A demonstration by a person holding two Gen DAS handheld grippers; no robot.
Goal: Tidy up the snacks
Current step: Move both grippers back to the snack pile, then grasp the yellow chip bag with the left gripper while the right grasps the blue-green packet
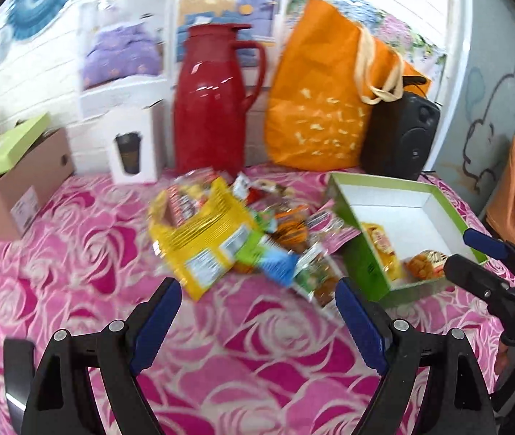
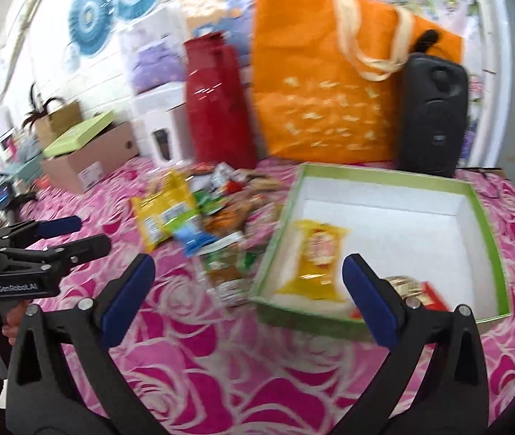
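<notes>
1. Left hand-held gripper (image 1: 257, 302): jaws spread, nothing held. Snack pile (image 1: 235, 232) lies just ahead of it on the pink rose cover.
2. Right hand-held gripper (image 2: 248, 282): jaws spread, empty too. Green box (image 2: 489, 224) is ahead and to its right, with a yellow packet (image 2: 317, 253) and one more snack inside.
3. Step, as I read it: between picks, most of the pile not yet boxed.
4. Next move: reach forward, close on a loose packet at the pile's near edge, carry it right into the box.
</notes>
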